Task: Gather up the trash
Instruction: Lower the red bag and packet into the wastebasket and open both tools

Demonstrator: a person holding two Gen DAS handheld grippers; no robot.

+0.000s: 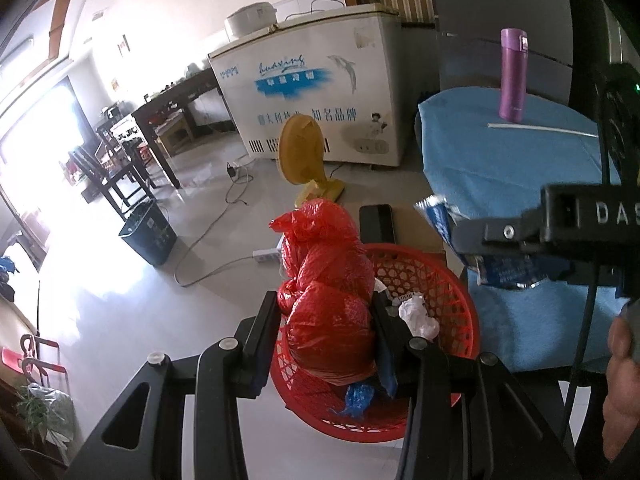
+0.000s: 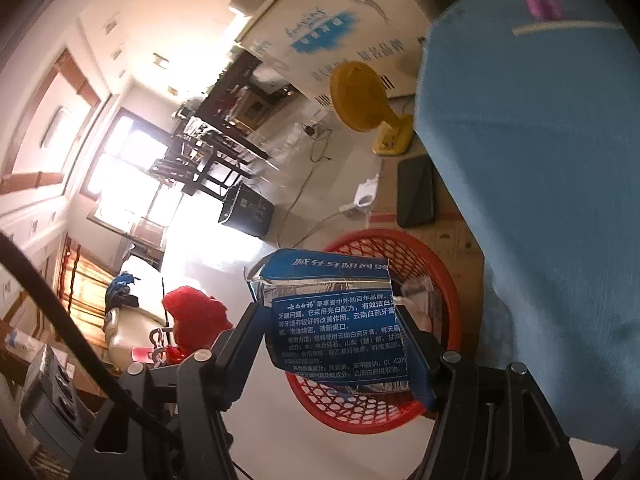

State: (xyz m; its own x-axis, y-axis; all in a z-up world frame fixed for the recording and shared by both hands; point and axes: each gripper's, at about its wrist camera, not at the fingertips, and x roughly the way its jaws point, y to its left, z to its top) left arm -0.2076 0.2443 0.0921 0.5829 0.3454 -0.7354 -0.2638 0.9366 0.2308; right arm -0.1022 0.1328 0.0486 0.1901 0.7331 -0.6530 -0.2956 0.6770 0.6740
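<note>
A red mesh basket (image 1: 460,292) stands on the floor beside a blue-covered table. Inside it lie crumpled white paper (image 1: 418,314) and a blue wrapper (image 1: 356,398). My left gripper (image 1: 326,304) is shut on a knotted red plastic bag (image 1: 328,264) and holds it over the basket's left side. In the right wrist view, my right gripper (image 2: 330,316) is shut on a flattened blue toothpaste box (image 2: 336,320) just above the basket (image 2: 452,280). That box (image 1: 438,210) also shows at the right of the left wrist view. The red bag (image 2: 192,316) hangs to the left.
The blue-covered table (image 1: 520,168) carries a purple bottle (image 1: 512,76) and a thin white stick (image 1: 540,128). Behind the basket are a black phone (image 1: 376,222) on cardboard, a yellow fan (image 1: 302,152), a power strip (image 1: 266,256) with cables, a dark bin (image 1: 148,236) and a white freezer (image 1: 312,92).
</note>
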